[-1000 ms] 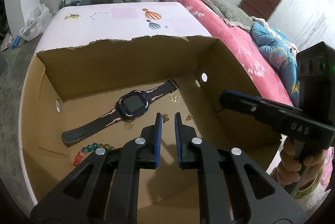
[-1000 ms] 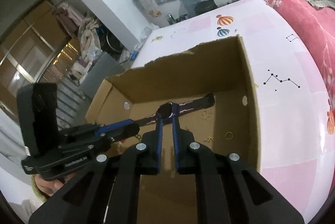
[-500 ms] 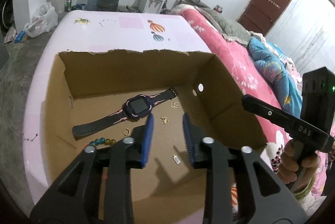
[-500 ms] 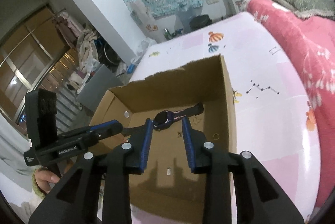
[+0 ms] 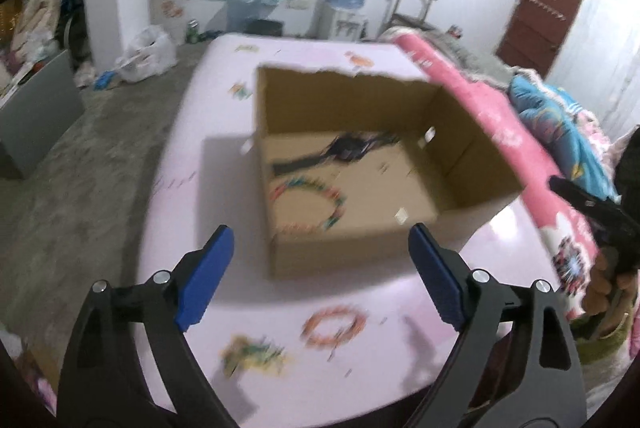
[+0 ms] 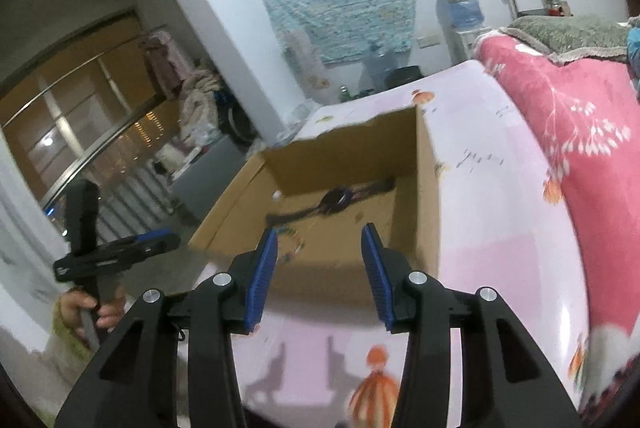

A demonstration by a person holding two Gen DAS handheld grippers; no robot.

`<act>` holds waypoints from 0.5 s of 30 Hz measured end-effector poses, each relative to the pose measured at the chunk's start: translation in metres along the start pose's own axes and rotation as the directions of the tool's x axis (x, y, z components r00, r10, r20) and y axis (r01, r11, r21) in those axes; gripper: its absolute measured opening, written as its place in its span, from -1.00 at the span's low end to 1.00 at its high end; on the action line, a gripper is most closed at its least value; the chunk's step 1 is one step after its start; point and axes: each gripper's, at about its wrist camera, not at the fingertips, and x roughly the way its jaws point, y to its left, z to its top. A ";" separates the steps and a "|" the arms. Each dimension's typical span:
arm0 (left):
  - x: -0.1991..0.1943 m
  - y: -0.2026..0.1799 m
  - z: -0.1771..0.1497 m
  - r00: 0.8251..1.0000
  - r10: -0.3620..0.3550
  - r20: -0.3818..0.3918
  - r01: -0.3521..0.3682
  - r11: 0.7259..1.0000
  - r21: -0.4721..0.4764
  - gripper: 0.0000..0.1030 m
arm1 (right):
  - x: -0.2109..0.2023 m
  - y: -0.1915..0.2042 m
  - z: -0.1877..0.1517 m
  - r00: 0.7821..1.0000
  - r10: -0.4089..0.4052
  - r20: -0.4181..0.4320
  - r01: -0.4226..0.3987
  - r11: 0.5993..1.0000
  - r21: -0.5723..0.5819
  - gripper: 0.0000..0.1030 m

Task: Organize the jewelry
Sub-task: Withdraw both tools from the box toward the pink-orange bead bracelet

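A: Where is the jewelry lying as both grippers are hanging over the pink table (image 5: 248, 292)?

B: A watch (image 5: 348, 148) and beaded bracelet (image 5: 312, 202) are resting inside the cardboard box (image 5: 360, 256). Another beaded bracelet (image 5: 335, 324) is lying on the table near the box.

A: Which gripper is nearer?

B: The left gripper (image 5: 320, 270), its jaws just opening wide and empty, is hovering directly above it; the right gripper (image 6: 318, 268), also just opening, is facing the box.
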 end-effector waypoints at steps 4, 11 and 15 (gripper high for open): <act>0.010 0.013 -0.034 0.998 0.021 -0.066 -0.023 0.999 -0.034 0.66 | 0.024 0.017 -0.036 0.992 0.066 -0.108 -0.062 0.997 0.035 -0.16; 0.028 -0.004 -0.080 0.992 0.125 0.000 -0.125 0.989 0.074 0.45 | 0.109 0.050 -0.072 0.944 0.019 -0.330 -0.032 0.999 -0.036 -0.29; 0.035 -0.015 -0.094 0.996 0.088 -0.001 -0.088 0.988 0.126 0.19 | 0.146 0.060 -0.077 0.923 0.004 -0.386 -0.031 0.998 -0.063 -0.43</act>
